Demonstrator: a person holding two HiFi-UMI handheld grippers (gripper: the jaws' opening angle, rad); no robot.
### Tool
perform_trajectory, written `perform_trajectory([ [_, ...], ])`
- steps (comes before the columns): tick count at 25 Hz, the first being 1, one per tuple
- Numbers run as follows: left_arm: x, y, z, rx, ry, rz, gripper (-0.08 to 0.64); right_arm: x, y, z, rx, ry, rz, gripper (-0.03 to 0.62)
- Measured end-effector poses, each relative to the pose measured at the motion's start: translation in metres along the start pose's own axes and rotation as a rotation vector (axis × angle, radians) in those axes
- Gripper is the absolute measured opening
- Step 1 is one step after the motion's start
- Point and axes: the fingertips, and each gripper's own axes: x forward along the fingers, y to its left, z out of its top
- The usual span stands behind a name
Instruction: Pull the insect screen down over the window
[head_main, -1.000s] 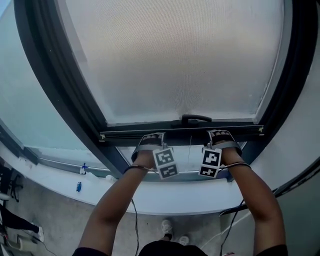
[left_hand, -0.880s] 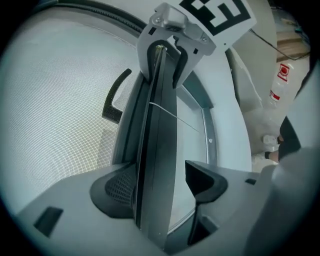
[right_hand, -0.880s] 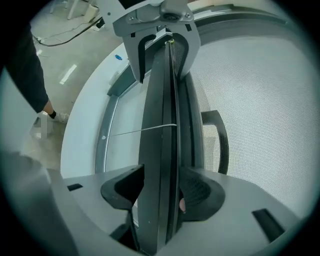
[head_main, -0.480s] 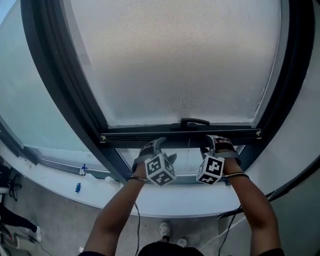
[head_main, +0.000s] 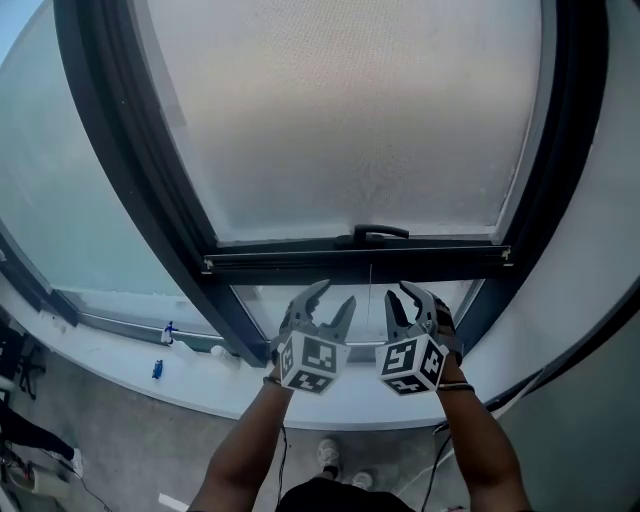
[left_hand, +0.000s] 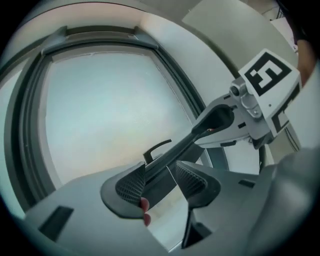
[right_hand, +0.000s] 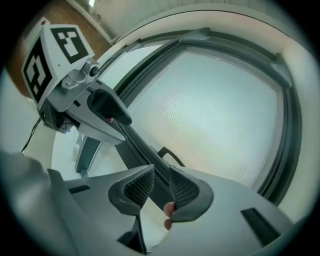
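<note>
Window (head_main: 120, 170), insect screen (head_main: 350, 120) above left gripper (head_main: 336, 293), right gripper (head_main: 402, 293), jaws closing, apart, seemingly empty

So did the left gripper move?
Yes. The left gripper pulled back off the dark bar, lower in the head view; its jaws have just been closing on nothing.

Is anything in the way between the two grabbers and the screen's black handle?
Nothing visible. The left hand-held gripper and right hand-held gripper sit just below the screen's bottom bar and its handle, with only air between. Their jaws have just been closing, on nothing.
</note>
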Motion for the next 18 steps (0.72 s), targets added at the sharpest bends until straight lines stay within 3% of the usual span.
perform_trajectory([
  [8, -0.051, -0.001, 0.020, -0.134, -0.079, 0.143, 0.029, -0.049, 0.009, 0.000, 0.141, -0.032, -0.037, 0.006],
  [14, -0.077, -0.010, 0.006, -0.242, -0.076, 0.168, 0.003, -0.073, 0.015, -0.008, 0.329, -0.059, -0.054, 0.005],
  [18, -0.093, -0.011, -0.010, -0.366, -0.082, 0.169, 0.003, -0.090, 0.013, -0.007, 0.496, -0.108, -0.080, 0.005],
])
